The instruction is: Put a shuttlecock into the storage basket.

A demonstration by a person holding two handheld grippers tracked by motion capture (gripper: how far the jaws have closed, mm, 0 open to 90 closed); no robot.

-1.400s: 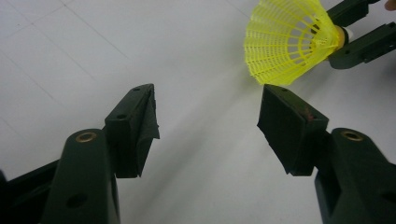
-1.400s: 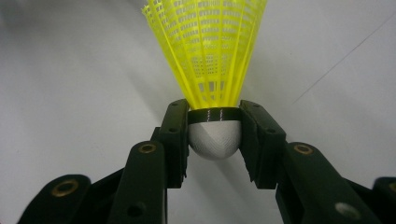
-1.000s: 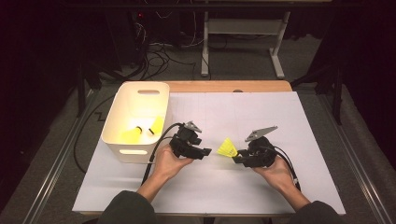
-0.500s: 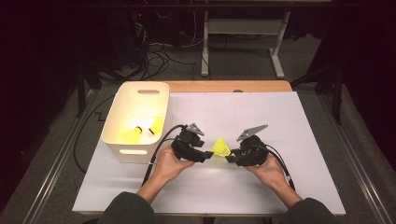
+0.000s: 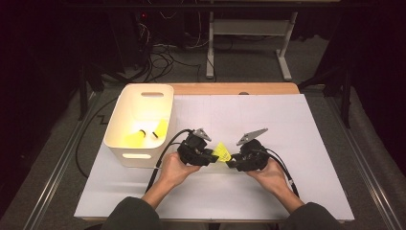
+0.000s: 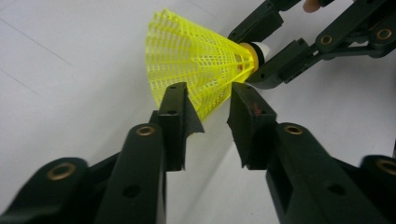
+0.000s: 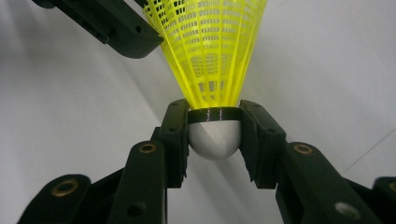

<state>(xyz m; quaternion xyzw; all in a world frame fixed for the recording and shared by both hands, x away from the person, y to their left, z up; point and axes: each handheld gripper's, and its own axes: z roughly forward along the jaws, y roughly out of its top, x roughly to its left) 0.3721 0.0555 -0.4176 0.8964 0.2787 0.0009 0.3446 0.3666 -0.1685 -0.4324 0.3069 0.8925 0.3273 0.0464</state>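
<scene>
High view: a yellow shuttlecock is held above the white worktop between the left gripper and the right gripper, just right of a white bin in which two more shuttlecocks lie. A handover from right to left is judged to be in hand.

Left gripper view: the fingers stand either side of the mesh skirt of the shuttlecock, near its wide rim. These jaws have just been closing with the skirt between them; whether the pads press it yet cannot be told. For a sound transfer, the skirt should be pinched lightly, since the mesh looks likely to buckle, and the right grip kept until the left one is firm.

Right gripper view: the fingers are pinched on the white cork base of the shuttlecock, at its black band, the skirt pointing away towards the left gripper's finger.

Against the earlier frames, the right gripper has been brought leftward, so the gap between the two has closed and the shuttlecock now reaches the left fingers. The bin and its contents are unchanged.
</scene>
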